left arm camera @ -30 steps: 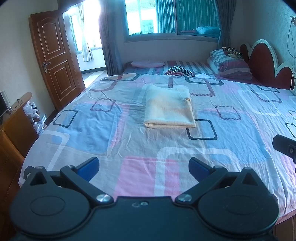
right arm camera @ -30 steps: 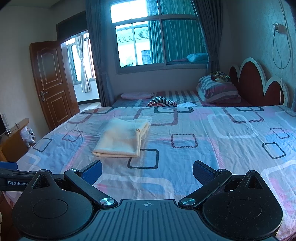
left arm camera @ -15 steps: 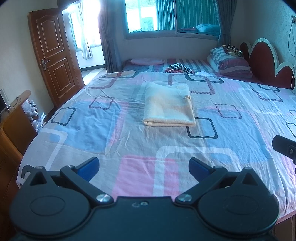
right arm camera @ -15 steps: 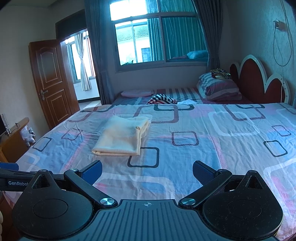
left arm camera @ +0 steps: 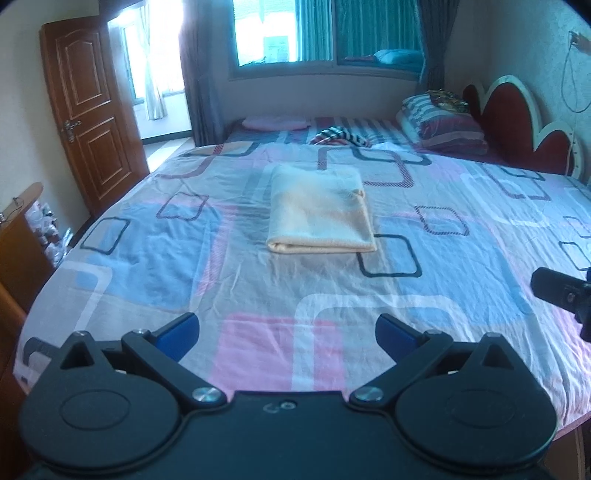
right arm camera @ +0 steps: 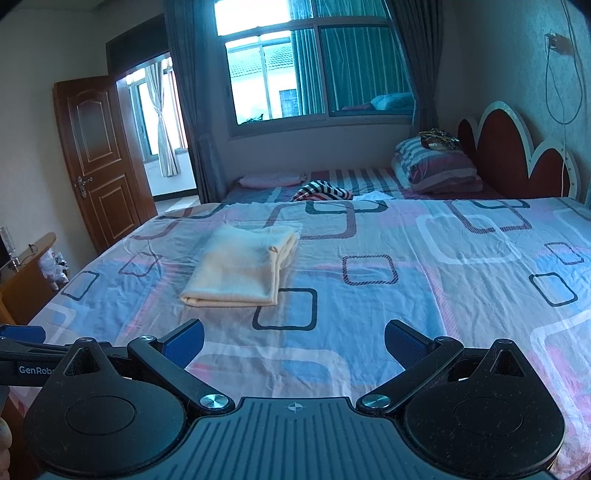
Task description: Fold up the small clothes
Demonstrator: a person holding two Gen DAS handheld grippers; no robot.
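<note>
The only lettering that can be read is white print, "GenRob", cut off after the "b", on a black bar-shaped part of the left gripper (right arm camera: 22, 349) that enters the right wrist view at nine o'clock, near the lower left edge. Nothing can be read anywhere in the left wrist view.

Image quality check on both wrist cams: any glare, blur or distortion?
Left wrist: doorway and window blown out by backlight, frame soft, bed edge bowed by fisheye. Right wrist: sharper, window glare milder, folded cloth and sheet wrinkles clear; dark vignette in the corners of both.
</note>
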